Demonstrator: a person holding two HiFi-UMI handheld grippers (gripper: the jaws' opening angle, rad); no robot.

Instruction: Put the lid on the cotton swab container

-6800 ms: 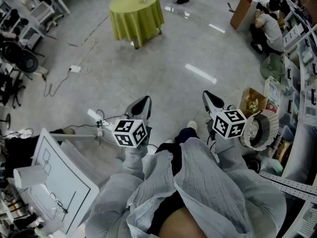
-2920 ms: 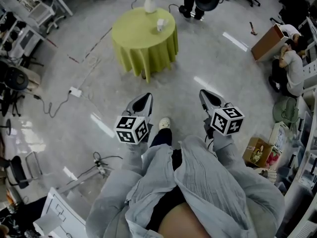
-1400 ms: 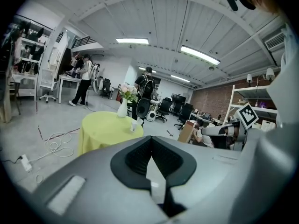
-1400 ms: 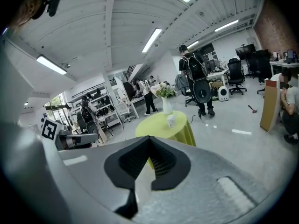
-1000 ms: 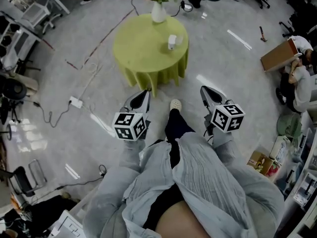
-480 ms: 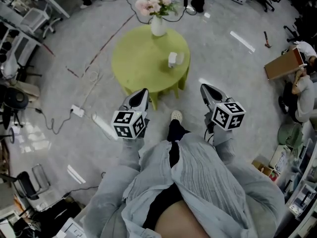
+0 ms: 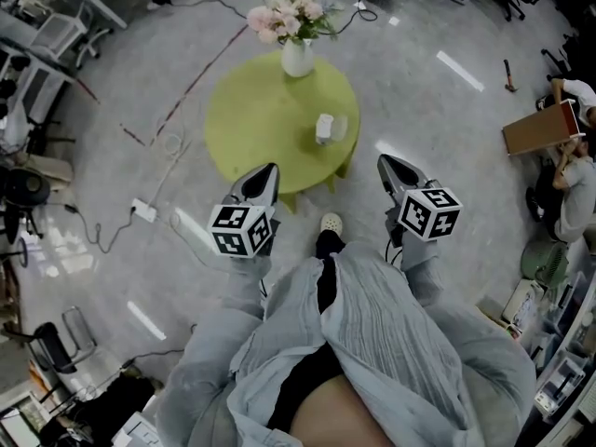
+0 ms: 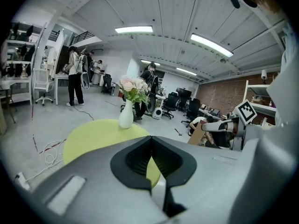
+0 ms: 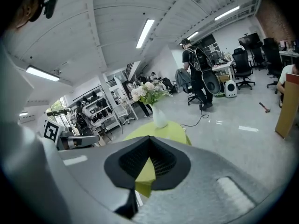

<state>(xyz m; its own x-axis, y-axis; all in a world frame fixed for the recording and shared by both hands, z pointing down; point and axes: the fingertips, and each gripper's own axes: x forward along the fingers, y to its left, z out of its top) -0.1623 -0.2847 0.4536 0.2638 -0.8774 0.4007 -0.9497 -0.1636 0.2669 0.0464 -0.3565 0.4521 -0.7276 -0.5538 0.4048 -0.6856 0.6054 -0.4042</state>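
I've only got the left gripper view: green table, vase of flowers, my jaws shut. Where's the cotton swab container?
Observer: The head view shows a small white container on the green table, nearer the person than the vase.
Operator: And its lid?
Observer: Something clear sits right beside the container; it is too small to tell whether it is the lid.
Operator: Is the right gripper holding anything?
Observer: No, the right gripper has its jaws together, with nothing between them.
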